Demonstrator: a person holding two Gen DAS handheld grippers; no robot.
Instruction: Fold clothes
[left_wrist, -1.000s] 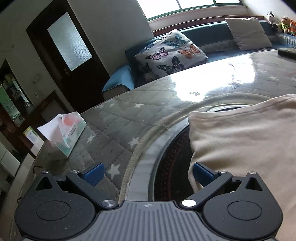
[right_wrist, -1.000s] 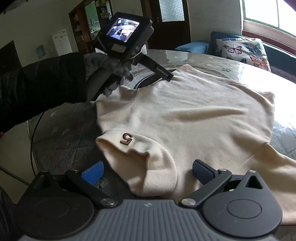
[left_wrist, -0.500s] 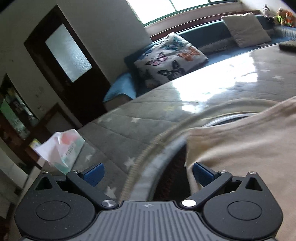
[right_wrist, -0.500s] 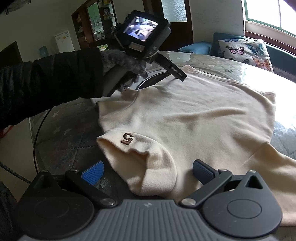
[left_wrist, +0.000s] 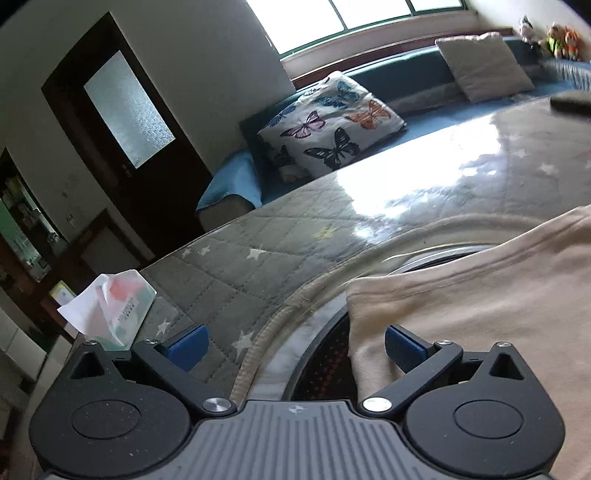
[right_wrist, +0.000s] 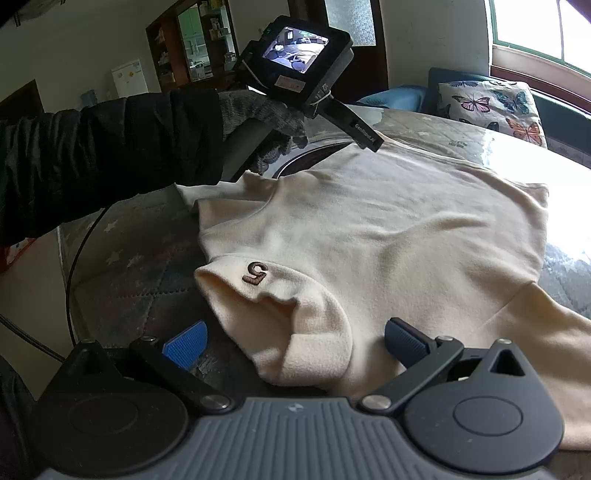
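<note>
A cream fleece sweater (right_wrist: 388, 229) lies spread on the round table, with a brown "5" (right_wrist: 255, 275) on a folded cuff near me. My right gripper (right_wrist: 293, 341) is open and empty, its blue pads either side of that cuff, just above it. My left gripper (left_wrist: 295, 345) is open and empty over the sweater's far corner (left_wrist: 461, 295); its right pad hangs above the cloth edge. The left gripper also shows in the right wrist view (right_wrist: 365, 138), held by a gloved hand above the sweater's far edge.
The table has a grey star-quilted cover (left_wrist: 236, 258) under glass, with a dark round inset (left_wrist: 325, 369). A tissue pack (left_wrist: 110, 310) lies at the table's left edge. A dark flat object (left_wrist: 570, 101) sits far right. A sofa with a butterfly cushion (left_wrist: 332, 129) stands behind.
The left gripper has lifted and tilted up a little and moved further over the sweater's far corner. The right gripper has barely moved. Both stay open.
</note>
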